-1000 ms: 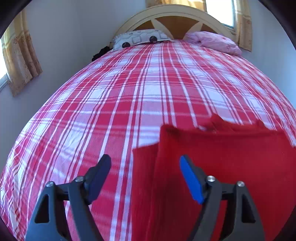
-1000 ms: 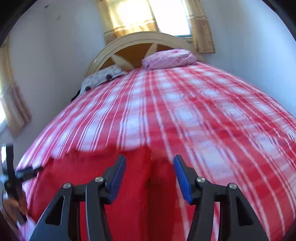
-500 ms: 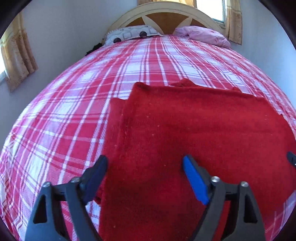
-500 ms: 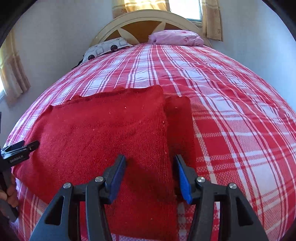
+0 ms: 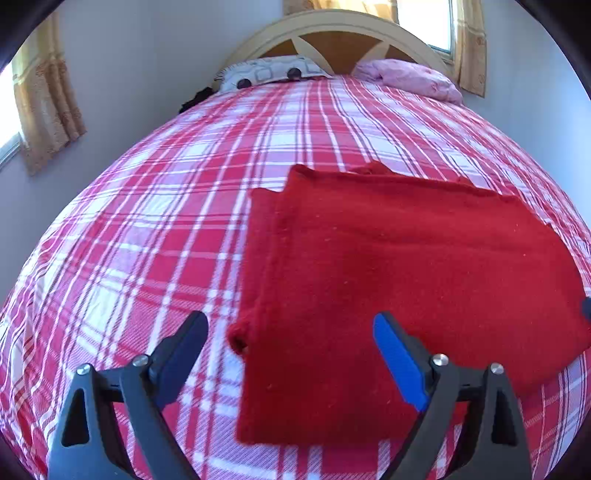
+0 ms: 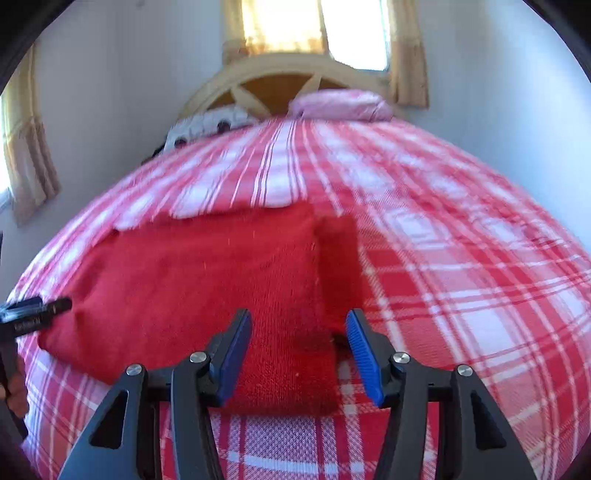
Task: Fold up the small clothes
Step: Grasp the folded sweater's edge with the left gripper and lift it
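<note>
A red knit garment (image 5: 388,258) lies flat on the bed (image 5: 147,229). It is folded into a wide block, and a narrower red layer sticks out from under its edge on each side. The bed has a red and white checked cover.

In the left wrist view, the left tool (image 5: 291,332) sits over the near left corner of the red garment. Its jaws are opening wide. The left finger is over the checked cover, beside the cloth. The blue pad (image 5: 397,362) of the right finger is over the red cloth. The corner of the cloth shows between the fingers, but the pads do not press on it. It holds nothing.

In the right wrist view, the right tool (image 6: 299,332) is over the near right corner of the same garment. Its two blue pads (image 6: 362,354) stand apart, about half open. The red edge shows between them, but nothing is pinched. This view is a bit blurry.

At the far left edge of the right wrist view you can see part of the other tool, with a bit of a hand (image 6: 14,391) holding it.

At the far end of the bed there is a pale wooden headboard (image 5: 343,33). A patterned pillow (image 5: 269,72) and a pink pillow (image 5: 410,79) lie in front of it. Yellow curtains (image 5: 48,107) hang by the windows.
</note>
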{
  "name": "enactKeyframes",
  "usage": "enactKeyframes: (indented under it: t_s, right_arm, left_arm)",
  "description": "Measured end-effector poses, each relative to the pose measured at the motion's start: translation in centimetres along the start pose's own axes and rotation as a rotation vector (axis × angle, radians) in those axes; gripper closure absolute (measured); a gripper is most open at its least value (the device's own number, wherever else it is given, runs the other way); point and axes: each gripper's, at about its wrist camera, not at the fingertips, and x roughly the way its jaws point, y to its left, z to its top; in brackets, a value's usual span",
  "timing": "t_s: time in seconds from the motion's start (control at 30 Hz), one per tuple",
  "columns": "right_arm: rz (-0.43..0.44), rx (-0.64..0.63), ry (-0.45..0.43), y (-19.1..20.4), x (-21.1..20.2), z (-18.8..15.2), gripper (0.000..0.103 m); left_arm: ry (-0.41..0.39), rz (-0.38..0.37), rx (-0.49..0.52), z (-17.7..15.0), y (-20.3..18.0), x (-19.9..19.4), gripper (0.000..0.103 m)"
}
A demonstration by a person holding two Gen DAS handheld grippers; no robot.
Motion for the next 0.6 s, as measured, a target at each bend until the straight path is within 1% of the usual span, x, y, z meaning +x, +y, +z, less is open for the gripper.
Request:
enactKeyframes:
  t_s: [0.07,0.1,0.17,0.2,0.23,0.33,0.4,0.43,0.47,0.5,0.6]
  right_arm:
    - [0.034,-0.024,-0.024,1.1,-0.7,0.6,0.048]
    - [0.065,-0.046,-0.024,2.0,-0.8,1.1,0.048]
    - [0.101,-0.076,-0.018,3.2,-0.4,1.5,0.050]
    - [0.122,-0.096,-0.012,4.1,0.0,1.8,0.054]
    - [0.133,-0.105,-0.006,4.6,0.3,1.9,0.055]
    - [0.169,-0.122,0.046,6.1,2.2,1.6,0.055]
    - [0.188,-0.123,0.096,6.6,3.6,0.5,0.055]
    - [0.197,-0.125,0.141,6.8,4.8,-0.4,0.055]
    - [0.195,-0.126,0.161,6.8,5.3,-0.8,0.055]
    - [0.198,-0.122,0.162,6.7,5.5,-1.0,0.055]
    - [0.214,-0.103,0.158,6.4,5.5,-1.0,0.055]
  left_arm:
    - [0.002,0.007,-0.009,-0.1,0.2,-0.1,0.007]
    - [0.006,0.009,-0.012,-0.2,0.1,0.1,0.007]
    - [0.022,0.024,-0.011,-0.3,-0.1,0.5,0.007]
    - [0.033,0.032,-0.012,-0.3,-0.2,0.7,0.007]
    - [0.038,0.034,-0.013,-0.4,-0.2,0.8,0.007]
    - [0.055,0.025,-0.031,-0.8,-0.1,0.8,0.007]
    - [0.076,0.000,-0.082,-1.2,0.8,0.7,0.007]
    - [0.077,-0.011,-0.104,-1.4,1.0,0.6,0.007]
    - [0.076,-0.032,-0.136,-1.6,1.5,0.6,0.007]
    - [0.081,-0.064,-0.149,-1.7,1.8,0.7,0.007]
    - [0.127,-0.110,-0.195,-2.3,1.9,2.1,0.007]
